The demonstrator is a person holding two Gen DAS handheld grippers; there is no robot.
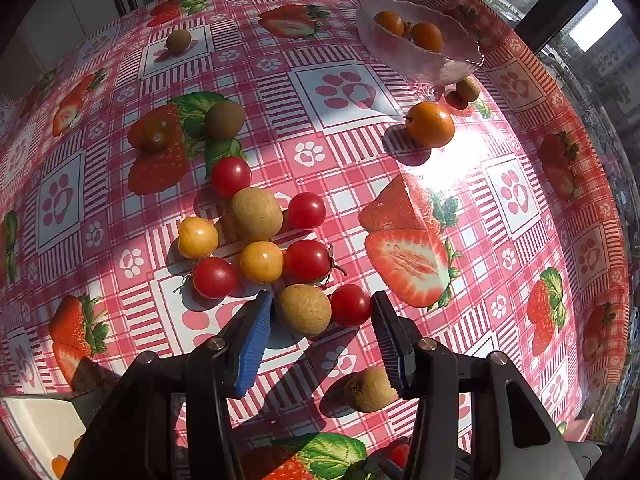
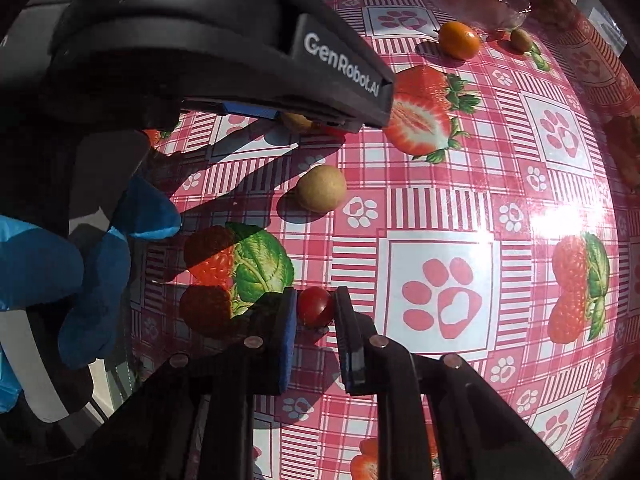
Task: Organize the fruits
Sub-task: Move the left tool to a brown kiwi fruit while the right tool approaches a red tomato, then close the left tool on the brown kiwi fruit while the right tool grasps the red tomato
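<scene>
**Where your two cameras look**

Your left wrist view looks steeply down along its fingers [image 1: 256, 336], close over the worktop [image 1: 400, 80]. Your right wrist view sits lower and nearer, facing the same way. Both share the glass bowl [image 1: 420, 60] [image 2: 480, 4] and lone orange kumquat [image 1: 430, 124] [image 2: 459, 39].

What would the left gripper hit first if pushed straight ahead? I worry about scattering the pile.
Probably the tan longan between the open left gripper fingers, with a red cherry tomato beside it; depth is uncertain.
</scene>
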